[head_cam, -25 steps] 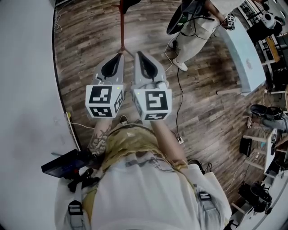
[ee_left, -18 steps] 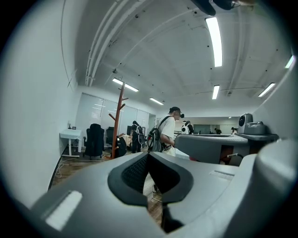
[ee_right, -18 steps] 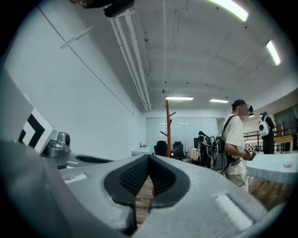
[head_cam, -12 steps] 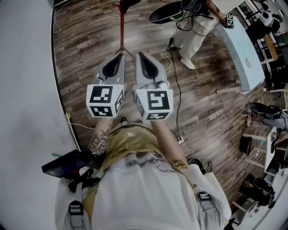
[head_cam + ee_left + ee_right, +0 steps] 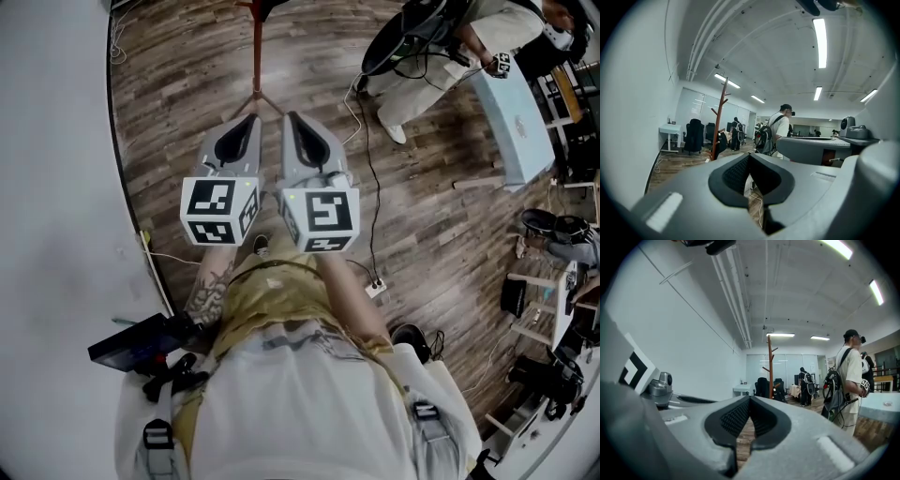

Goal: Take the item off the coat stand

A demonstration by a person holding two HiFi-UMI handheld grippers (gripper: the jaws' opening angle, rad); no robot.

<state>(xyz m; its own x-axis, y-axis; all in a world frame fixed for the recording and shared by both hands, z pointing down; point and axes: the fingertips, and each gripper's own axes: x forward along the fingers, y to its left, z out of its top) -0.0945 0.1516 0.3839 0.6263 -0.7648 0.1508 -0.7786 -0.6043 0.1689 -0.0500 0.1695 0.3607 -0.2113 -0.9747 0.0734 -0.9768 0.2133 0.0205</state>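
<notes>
Hanging low on the coat stand [image 5: 719, 122] across the room is a dark item [image 5: 722, 142] (bag or jacket, too far to tell). It is probably soft and light, best pinched by a strap or fold near its peg. The left gripper [image 5: 749, 157] and right gripper [image 5: 750, 399] wait side by side, well apart from it, jaws pressed together on nothing.

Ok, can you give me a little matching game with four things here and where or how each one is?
Things:
1. coat stand
2. right gripper
3. backpack
4. white power strip

Place or state:
A. on a person, worn on the back
B. shut, nothing between the jaws
C. lying on the wood floor
D. upright, reddish-brown

Pairs: 1-D, 2-B, 3-A, 4-C
</notes>
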